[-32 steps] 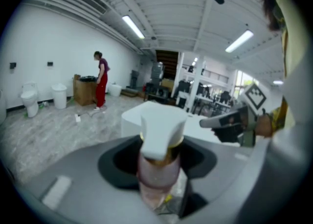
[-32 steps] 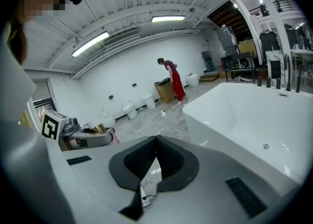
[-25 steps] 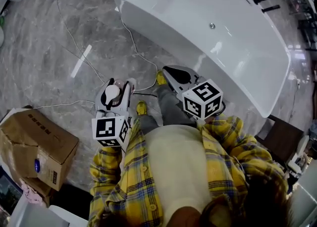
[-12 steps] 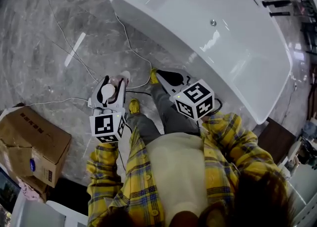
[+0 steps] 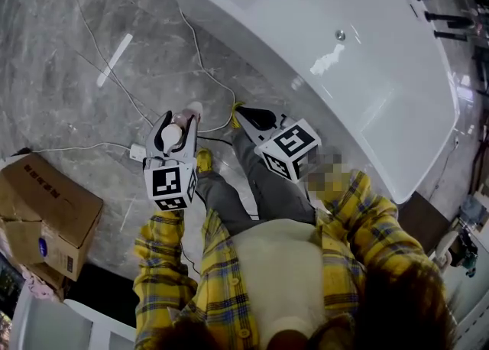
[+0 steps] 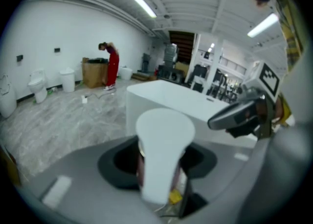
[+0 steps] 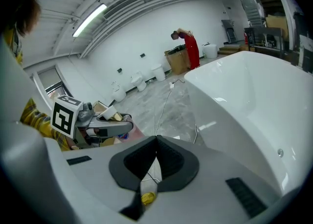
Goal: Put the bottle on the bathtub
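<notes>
gripping bottle (image 6: 164, 145) between left gripper (image 5: 179, 115) jaws, spread wide around it, white cap nearest camera. right gripper (image 5: 246, 115) jaws pressed together. bathtub (image 5: 229, 24) beyond both jaw tips.

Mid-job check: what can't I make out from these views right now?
- The bottle, its body: in the left gripper view, hidden behind its own white cap; in the head view, mostly covered by the left gripper.
- The bathtub, its far end: in the head view, cut off by the top edge.
- The cardboard box, its print: in the head view, too small to read.
</notes>
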